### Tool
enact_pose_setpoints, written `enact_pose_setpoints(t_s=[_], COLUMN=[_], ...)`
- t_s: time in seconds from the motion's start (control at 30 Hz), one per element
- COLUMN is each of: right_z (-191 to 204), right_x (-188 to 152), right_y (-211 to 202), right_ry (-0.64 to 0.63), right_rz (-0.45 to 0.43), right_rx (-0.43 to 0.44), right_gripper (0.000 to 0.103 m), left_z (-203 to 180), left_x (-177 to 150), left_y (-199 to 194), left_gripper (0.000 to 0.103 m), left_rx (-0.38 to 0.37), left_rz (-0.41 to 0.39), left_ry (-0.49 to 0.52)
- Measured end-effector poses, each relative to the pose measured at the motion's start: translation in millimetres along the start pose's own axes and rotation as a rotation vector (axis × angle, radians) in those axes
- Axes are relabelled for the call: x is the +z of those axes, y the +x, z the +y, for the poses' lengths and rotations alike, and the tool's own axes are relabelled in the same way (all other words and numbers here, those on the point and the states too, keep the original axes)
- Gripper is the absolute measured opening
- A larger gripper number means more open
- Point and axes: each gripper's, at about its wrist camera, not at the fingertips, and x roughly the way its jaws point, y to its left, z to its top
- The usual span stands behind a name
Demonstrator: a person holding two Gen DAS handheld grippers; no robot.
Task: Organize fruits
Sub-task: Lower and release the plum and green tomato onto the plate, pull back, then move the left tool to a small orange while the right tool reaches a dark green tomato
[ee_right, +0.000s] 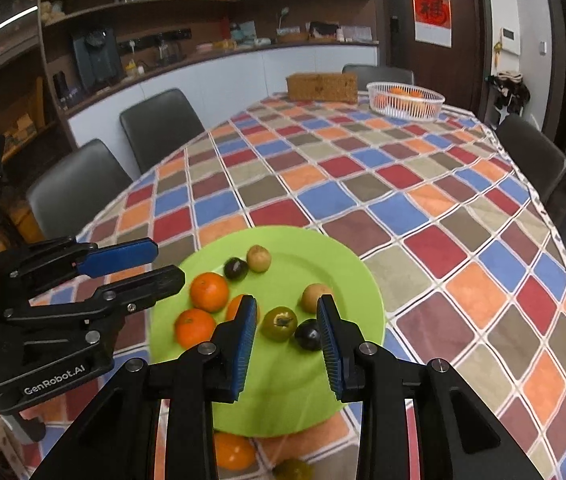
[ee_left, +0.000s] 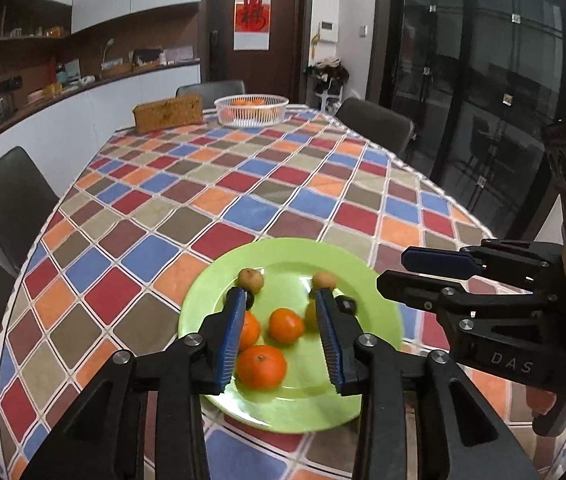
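- Left gripper [ee_left: 281,300]: fingers spread wide, nothing between the pads, hovering over the green plate [ee_left: 211,300] at lower centre of the left wrist view.
- Right gripper [ee_right: 287,308]: fingers also wide apart and empty, above the same plate [ee_right: 339,264] in the lower centre of its own view.
- Plate load, right wrist view: 3 mandarins at the left side (1 [ee_right: 209,291] clear, 1 [ee_right: 193,329] lower left, 1 half hidden behind the left finger), 2 tan round fruits [ee_right: 259,258] and [ee_right: 315,297], 2 dark plums [ee_right: 235,268] and [ee_right: 308,334], 1 greenish persimmon [ee_right: 280,323].
- Persimmon sits in line between the right gripper's fingers; 1 plum is just beside the right pad.
- 1 more orange fruit [ee_right: 233,451] lies off the plate at the bottom edge of the frame, on the checked tabletop [ee_right: 363,184].
- White basket [ee_left: 251,109] with orange fruit inside is at the far end of the tabletop, upper centre, well apart from the plate.
- Woven brown box [ee_left: 167,113] is just left of the basket.
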Motion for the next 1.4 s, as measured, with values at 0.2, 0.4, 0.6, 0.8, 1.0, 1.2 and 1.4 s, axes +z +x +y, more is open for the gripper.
enact_pose_setpoints(t_s=[0.2,0.4,0.6,0.8,1.0,1.2,1.4], right_z=[1,1,-2,-4,-5,-6,-2], right_x=[-10,-21,-37,-53,-70,-85,-98], right_y=[-37,-63,-87,-95,-93,-84,-71], right_ry=[0.003,0.006,-0.006,-0.035,-0.077,-0.109,-0.154], right_rz=[-0.060,-0.102,-0.138,-0.127,-0.089,-0.033,0.013], right_rx=[0.001,-0.021,-0.059,-0.049,-0.050,-0.049,-0.035], right_gripper=[0.032,0.045,0.054,0.054,0.054,0.054,0.054], left_z=[-21,-37,-53,-69,-79,-86,-86], left_x=[-6,-15,-28,-45,-65,-85,-97], left_y=[-28,-53,-71,-78,-74,-68,-54], left_gripper=[0.052,0.068,0.075,0.080,0.082,0.082,0.082], left_rx=[0.028,0.063,0.107,0.100,0.096,0.089,0.050], left_rz=[-0.041,-0.079,-0.110,-0.106,-0.081,-0.070,-0.047], left_ry=[0.038,0.054,0.083,0.106,0.128,0.161,0.174])
